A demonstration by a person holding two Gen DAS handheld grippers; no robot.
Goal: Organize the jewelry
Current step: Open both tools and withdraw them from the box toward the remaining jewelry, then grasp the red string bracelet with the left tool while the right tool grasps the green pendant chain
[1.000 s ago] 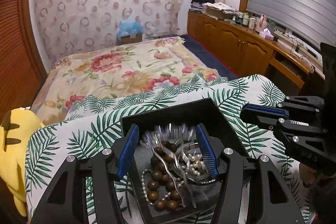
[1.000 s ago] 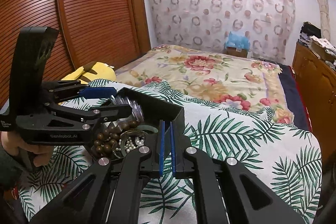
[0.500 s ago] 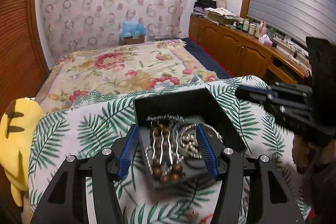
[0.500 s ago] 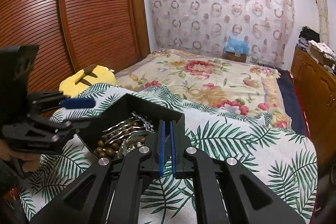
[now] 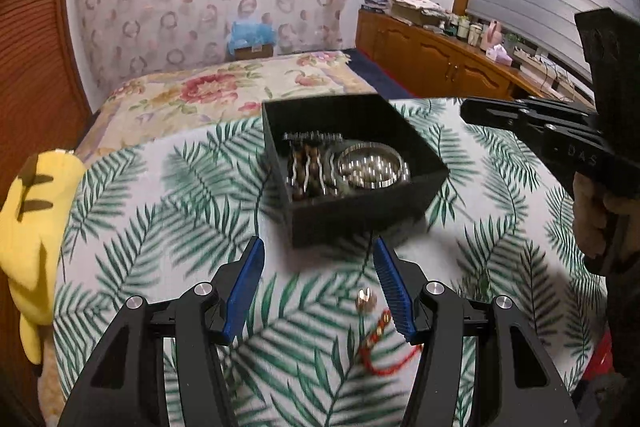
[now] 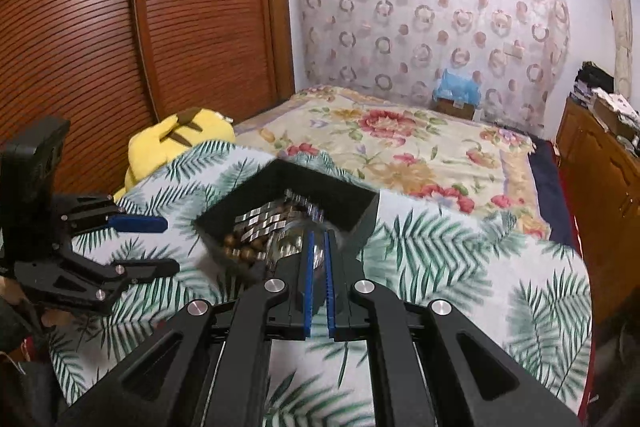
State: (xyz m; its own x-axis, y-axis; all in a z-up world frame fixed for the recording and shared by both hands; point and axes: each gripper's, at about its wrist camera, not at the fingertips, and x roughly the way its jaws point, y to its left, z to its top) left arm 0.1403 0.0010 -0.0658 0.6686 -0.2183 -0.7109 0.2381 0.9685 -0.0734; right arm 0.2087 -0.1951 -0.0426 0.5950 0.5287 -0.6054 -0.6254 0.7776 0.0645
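A black jewelry box (image 5: 360,199) sits on the palm-leaf cloth (image 5: 160,211). It holds brown beads, silver hair clips (image 5: 308,163), a silver bangle (image 5: 370,163) and pearls. My left gripper (image 5: 320,283) is open and empty, pulled back in front of the box. A small gold ring (image 5: 365,304) and a red cord bracelet (image 5: 380,351) lie on the cloth between its fingers. My right gripper (image 6: 319,255) is shut with nothing in it, at the near edge of the box (image 6: 352,203). It shows from the side in the left wrist view (image 5: 472,109).
A yellow plush toy (image 5: 28,227) lies at the left edge of the cloth. A floral bedspread (image 6: 400,147) stretches behind the box. Wooden cabinets (image 5: 440,67) with clutter run along the right wall, a wooden sliding wardrobe (image 6: 140,27) on the left.
My left gripper has drawn back from over the box, so the ring and red bracelet now show between its fingers. My right gripper stays shut near the box.
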